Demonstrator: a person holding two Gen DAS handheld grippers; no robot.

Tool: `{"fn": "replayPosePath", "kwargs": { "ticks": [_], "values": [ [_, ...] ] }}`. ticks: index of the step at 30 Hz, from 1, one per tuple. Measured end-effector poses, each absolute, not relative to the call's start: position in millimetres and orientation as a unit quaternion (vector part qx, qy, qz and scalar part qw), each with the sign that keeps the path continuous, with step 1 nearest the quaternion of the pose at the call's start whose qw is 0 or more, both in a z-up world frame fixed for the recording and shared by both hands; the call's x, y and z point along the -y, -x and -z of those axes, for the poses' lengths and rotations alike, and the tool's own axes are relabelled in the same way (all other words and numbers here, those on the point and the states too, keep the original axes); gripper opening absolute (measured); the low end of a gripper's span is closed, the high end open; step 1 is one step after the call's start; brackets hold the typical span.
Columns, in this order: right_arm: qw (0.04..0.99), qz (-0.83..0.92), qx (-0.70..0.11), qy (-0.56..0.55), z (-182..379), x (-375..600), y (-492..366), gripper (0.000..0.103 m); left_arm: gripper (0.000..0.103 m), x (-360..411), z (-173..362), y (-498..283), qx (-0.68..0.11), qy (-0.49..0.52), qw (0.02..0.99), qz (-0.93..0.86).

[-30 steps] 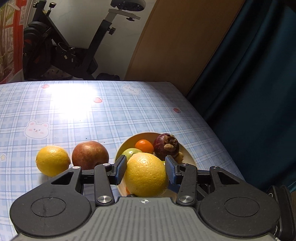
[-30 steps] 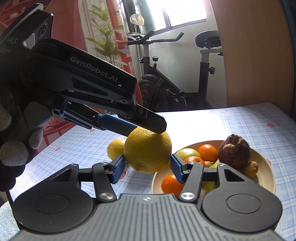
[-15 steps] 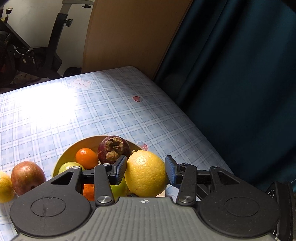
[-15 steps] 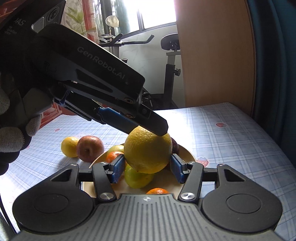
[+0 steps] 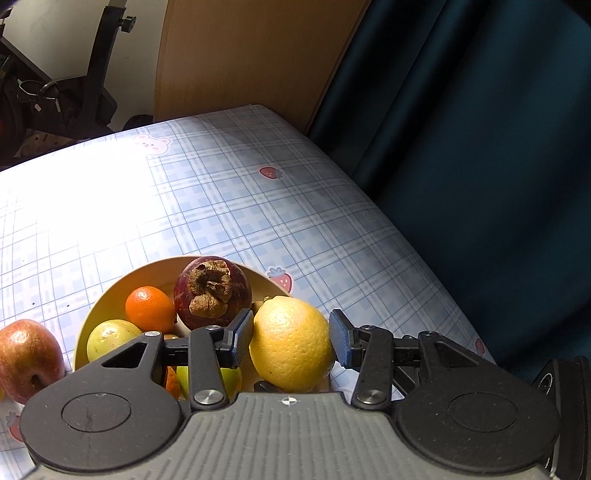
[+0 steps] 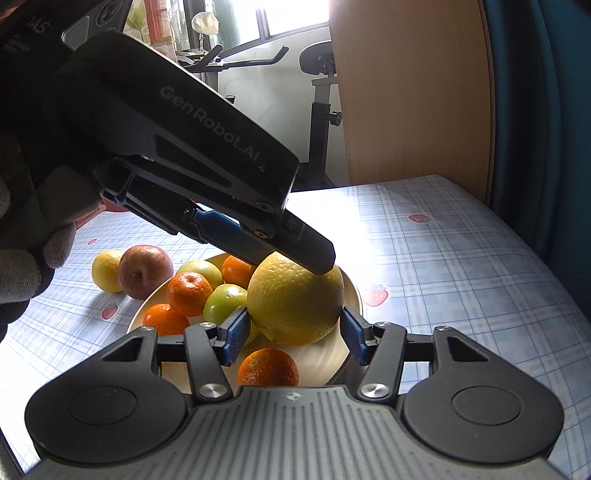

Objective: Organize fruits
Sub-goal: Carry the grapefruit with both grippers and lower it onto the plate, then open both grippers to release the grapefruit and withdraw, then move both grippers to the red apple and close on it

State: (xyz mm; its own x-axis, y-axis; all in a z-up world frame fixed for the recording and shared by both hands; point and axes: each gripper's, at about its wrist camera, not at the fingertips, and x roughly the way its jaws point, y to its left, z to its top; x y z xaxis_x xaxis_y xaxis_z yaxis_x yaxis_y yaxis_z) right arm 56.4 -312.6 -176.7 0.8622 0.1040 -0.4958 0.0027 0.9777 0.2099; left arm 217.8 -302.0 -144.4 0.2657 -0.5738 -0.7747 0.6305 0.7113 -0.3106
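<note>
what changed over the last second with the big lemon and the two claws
The left claw carried the big lemon sideways from beside the bowl to over its fruit, lower now. The right claw followed. Unchanged: left grip holds; apple and small lemon remain on the table.

Exercise bike (image 6: 317, 96), teal curtain (image 5: 480, 147), checked tablecloth (image 5: 258, 206).

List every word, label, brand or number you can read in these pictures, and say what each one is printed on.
"GenRobot.AI": on the side of the left gripper, seen from the right wrist camera.
"IAS": partial white letters, cut off at the frame edge, on the dark camera body at the top of that gripper.
The tablecloth has only bear and strawberry pictures, no words.
Nothing readable on the fruit or the bowl.
</note>
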Motion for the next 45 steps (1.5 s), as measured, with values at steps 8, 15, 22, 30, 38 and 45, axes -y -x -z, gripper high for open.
{"fn": "replayPosePath", "kwargs": {
  "ticks": [8,15,22,30,38,45],
  "values": [
    [0.958,-0.02,-0.266,-0.103,177.4,311.5,-57.7,0.059,0.047,298.1,148.2,-219.7,-0.472,-0.023,0.798,0.374],
    [0.961,-0.019,-0.263,-0.087,168.8,304.3,-56.6,0.062,0.047,280.7,133.6,-220.0,-0.461,-0.006,0.805,0.372],
    [0.966,-0.024,-0.247,-0.078,158.2,291.9,-59.5,0.063,0.047,243.6,121.1,-226.2,-0.449,0.024,0.82,0.354],
    [0.969,-0.05,-0.228,-0.08,145.8,274.2,-73.9,0.063,0.047,167.6,108.4,-251.7,-0.433,0.066,0.847,0.3],
    [0.965,-0.091,-0.236,-0.072,141.3,240.8,-97.7,0.063,0.047,77.7,108.0,-270.1,-0.426,0.087,0.871,0.23],
    [0.956,-0.134,-0.259,-0.032,149.3,198.4,-124.8,0.063,0.047,37.0,116.4,-280.4,-0.43,0.086,0.875,0.208]
  ]
}}
